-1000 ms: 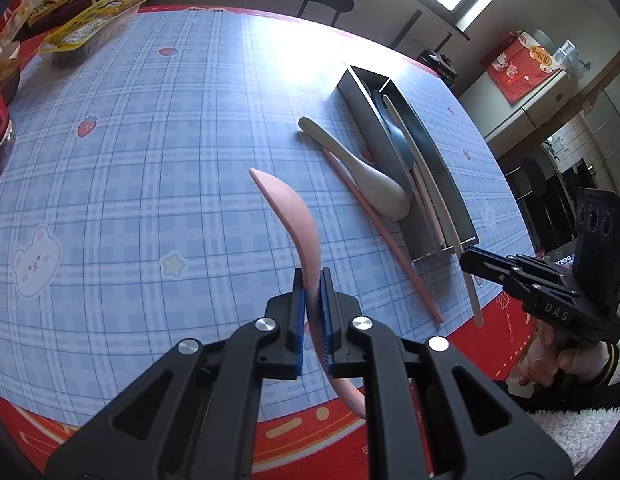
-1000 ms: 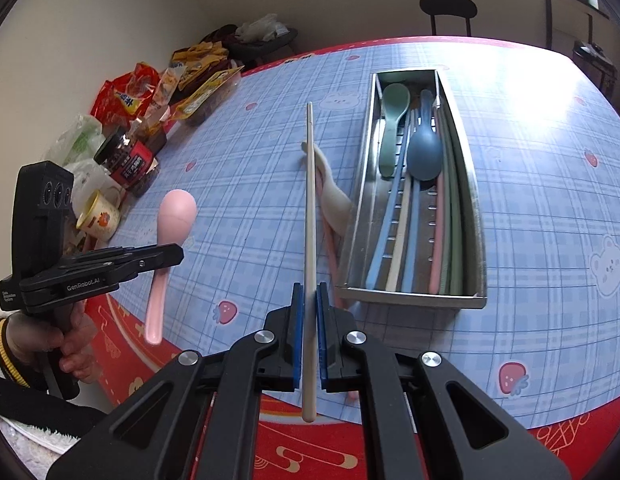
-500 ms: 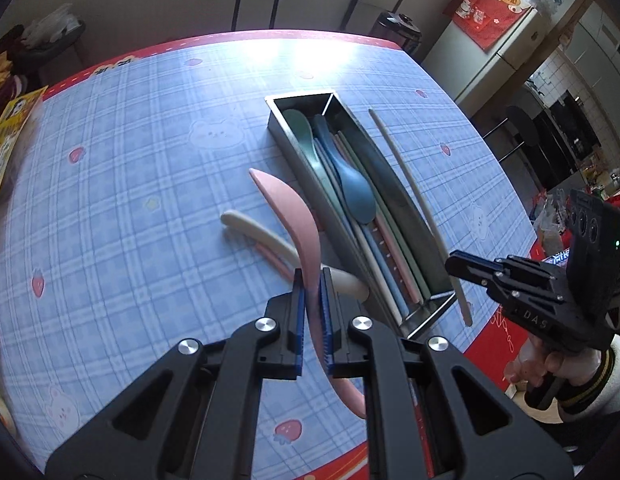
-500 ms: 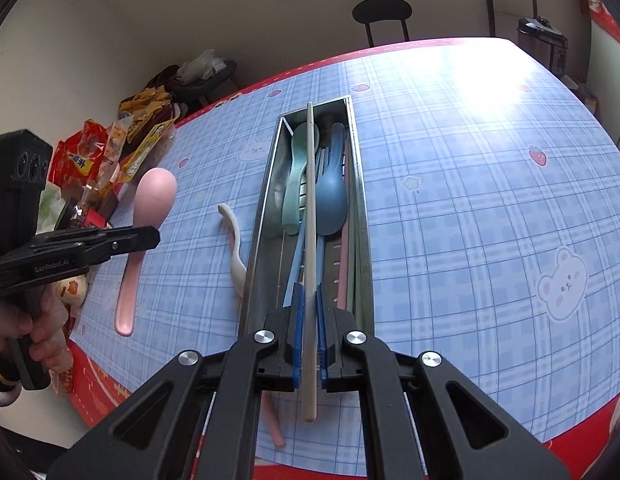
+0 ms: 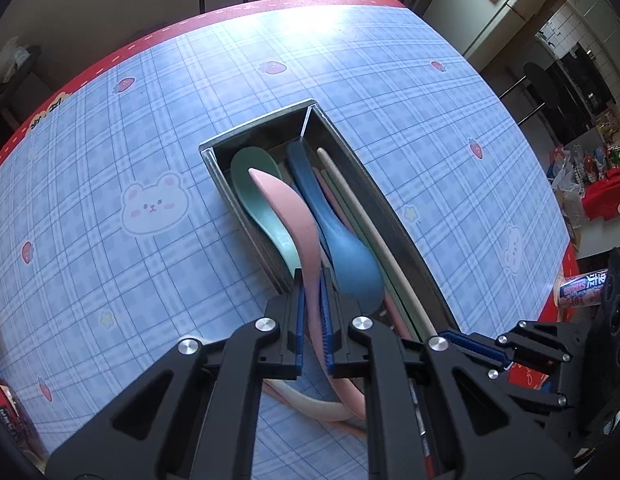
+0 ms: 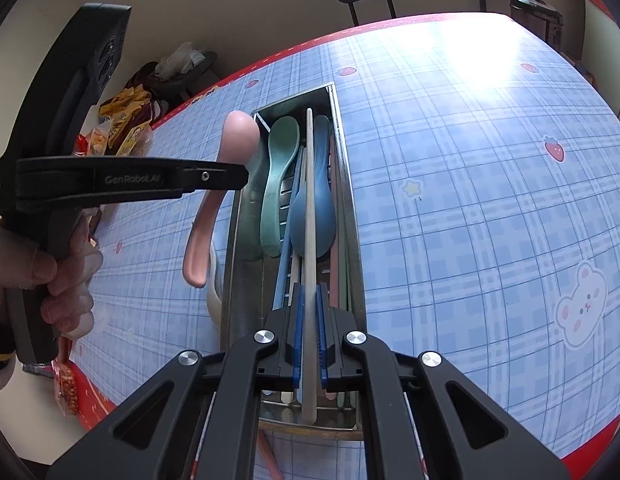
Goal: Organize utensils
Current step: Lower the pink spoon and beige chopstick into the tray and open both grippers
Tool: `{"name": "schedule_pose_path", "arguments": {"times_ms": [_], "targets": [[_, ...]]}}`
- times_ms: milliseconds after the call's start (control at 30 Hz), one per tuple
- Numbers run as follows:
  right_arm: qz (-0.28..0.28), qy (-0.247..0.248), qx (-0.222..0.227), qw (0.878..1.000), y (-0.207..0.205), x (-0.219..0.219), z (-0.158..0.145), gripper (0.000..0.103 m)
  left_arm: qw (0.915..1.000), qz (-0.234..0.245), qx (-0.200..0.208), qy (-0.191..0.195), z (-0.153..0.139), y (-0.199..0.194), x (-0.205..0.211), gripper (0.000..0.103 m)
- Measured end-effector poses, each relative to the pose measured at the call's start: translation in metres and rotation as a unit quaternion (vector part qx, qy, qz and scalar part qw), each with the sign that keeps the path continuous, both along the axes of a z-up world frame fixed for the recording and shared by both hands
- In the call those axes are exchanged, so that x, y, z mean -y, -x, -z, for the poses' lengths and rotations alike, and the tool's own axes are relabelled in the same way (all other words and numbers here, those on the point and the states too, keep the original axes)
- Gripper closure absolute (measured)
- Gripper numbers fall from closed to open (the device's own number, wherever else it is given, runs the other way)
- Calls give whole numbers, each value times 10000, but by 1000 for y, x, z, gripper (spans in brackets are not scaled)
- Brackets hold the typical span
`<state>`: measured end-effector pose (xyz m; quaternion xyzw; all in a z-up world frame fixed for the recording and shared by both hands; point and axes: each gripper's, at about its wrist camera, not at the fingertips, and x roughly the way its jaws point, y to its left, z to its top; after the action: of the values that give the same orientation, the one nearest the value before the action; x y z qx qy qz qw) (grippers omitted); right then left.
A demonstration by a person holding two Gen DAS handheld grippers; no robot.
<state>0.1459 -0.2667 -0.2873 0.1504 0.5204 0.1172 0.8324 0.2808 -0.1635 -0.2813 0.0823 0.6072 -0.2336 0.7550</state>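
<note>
A long metal tray (image 5: 254,133) lies on the blue plaid tablecloth and holds a green spoon (image 5: 254,188), a blue spoon (image 5: 349,256) and several chopsticks. My left gripper (image 5: 311,280) is shut on a pink spoon (image 5: 286,208), which hangs over the tray's left side above the green spoon. My right gripper (image 6: 310,292) is shut on a cream chopstick (image 6: 309,200), held lengthwise above the tray (image 6: 246,248) and over the blue spoon (image 6: 321,208). In the right wrist view the left gripper (image 6: 238,174) and pink spoon (image 6: 238,136) are just left of the tray.
A cream spoon (image 6: 214,300) lies on the cloth beside the tray's left wall, and a pink chopstick (image 6: 266,452) lies near the front edge. Snack packets (image 6: 122,120) crowd the far left of the table. A person's hand (image 6: 66,276) grips the left tool.
Both grippers have swung in over the tray. The pink spoon moved from the open cloth to above the tray's left side. The chopstick shifted from beside the tray to along its middle.
</note>
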Motion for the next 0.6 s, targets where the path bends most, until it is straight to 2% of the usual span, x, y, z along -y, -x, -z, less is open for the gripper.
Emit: {"name": "schedule_pose_path", "arguments": {"times_ms": [233,500,567,600], "targets": [[160,-87,-115,9998,-12,-1,8,96,9992,89,-84,-389,17,-19,16,92],[241,-124,-148,9995,-17,-1,11,96,9978,116,-112,-647,30,-29,31,92],[219,-123,-159,9996,-16,-2,10,96,9972,106,-19,-736,29,-31,34,90],[194,-136,-149,9996,-16,-2,9,95,9974,101,27,-716,27,-31,33,81]]}}
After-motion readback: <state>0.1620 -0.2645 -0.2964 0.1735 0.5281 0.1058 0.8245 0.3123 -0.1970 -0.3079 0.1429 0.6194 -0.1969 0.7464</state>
